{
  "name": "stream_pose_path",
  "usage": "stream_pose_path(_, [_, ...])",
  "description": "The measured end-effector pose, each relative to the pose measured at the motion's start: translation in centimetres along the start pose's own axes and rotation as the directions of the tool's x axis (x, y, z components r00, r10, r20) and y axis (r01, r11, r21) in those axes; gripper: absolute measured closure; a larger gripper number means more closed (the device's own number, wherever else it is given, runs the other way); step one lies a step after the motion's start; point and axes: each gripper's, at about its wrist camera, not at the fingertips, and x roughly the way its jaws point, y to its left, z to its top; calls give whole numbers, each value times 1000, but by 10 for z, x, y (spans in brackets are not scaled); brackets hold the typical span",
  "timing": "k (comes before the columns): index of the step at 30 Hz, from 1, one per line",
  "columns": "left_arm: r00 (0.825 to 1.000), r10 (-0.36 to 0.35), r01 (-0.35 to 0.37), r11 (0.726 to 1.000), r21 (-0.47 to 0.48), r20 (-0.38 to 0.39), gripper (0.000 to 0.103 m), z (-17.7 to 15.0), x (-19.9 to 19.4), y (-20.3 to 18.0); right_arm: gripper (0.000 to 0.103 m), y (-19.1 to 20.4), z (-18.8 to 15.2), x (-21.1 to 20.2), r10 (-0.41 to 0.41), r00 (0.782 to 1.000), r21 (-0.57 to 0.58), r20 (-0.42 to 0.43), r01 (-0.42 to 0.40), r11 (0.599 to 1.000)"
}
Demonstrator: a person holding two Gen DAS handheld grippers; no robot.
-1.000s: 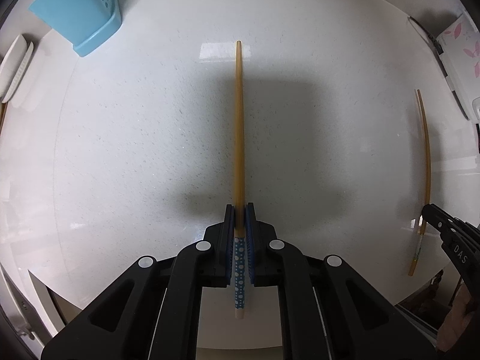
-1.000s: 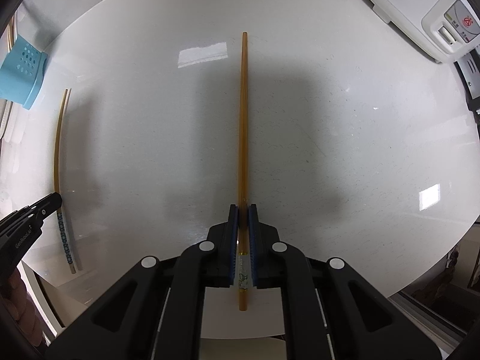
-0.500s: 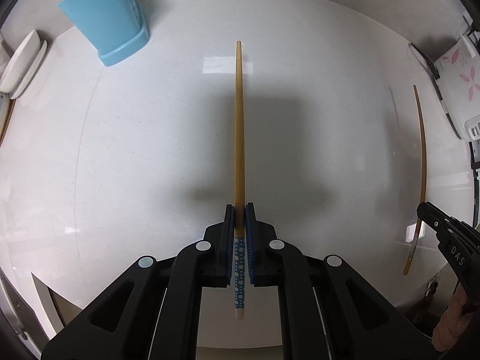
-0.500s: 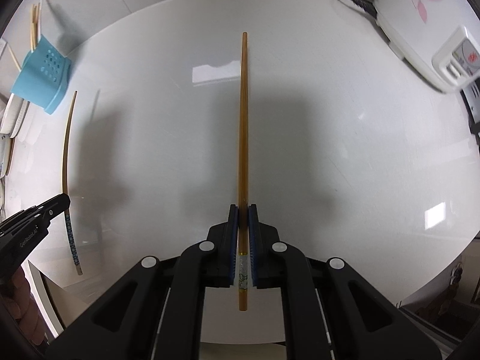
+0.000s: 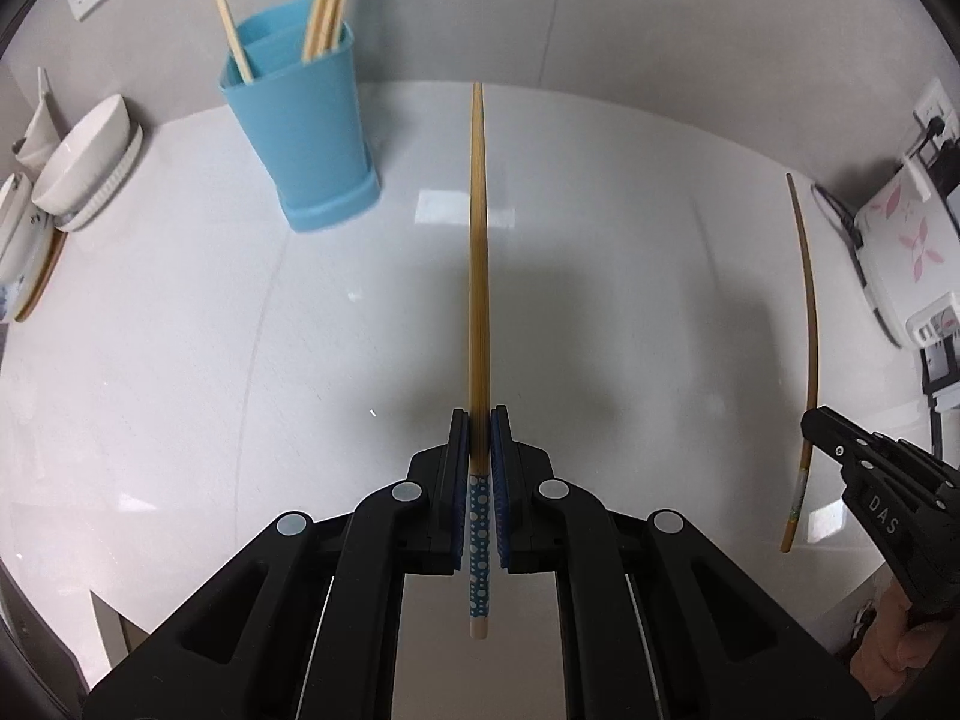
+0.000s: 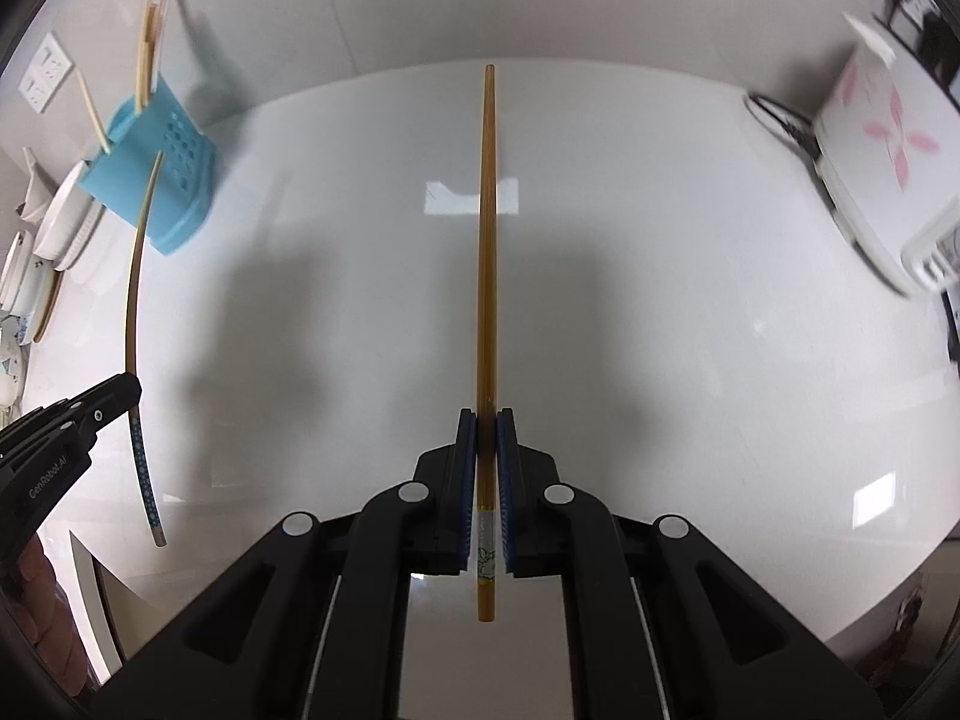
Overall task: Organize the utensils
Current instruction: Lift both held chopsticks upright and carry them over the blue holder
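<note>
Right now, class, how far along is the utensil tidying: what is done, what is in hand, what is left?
Done: several chopsticks already stand in the blue holder. In hand: the left gripper is shut on the blue-dotted chopstick, and the right gripper is shut on the plain-ended chopstick, both lifted above the white table. Left: drop both into the holder; no loose utensils show on the table.

Chopstick in left gripper point(image 5: 479, 300): amber w/ blue, white-dotted end. Right one point(image 6: 486, 276): amber, white band w/ green print. Holder point(image 5: 300, 132) was light blue; grippers black w/ blue pads point(image 5: 459, 468). Appliance point(image 6: 882, 138) white w/ pink flowers.
</note>
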Motion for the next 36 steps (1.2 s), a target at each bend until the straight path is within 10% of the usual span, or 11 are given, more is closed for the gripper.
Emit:
stream_pose_path(20, [976,2,7,999,-41,218,96,65,-55,84,97,98,66,-31,67,981,-79,184,-53,995])
stream_pose_path(36, [895,-19,40,999,-36,445,96,107,-71,116,97,150,113,-46,144,938,-159,315,-97,982])
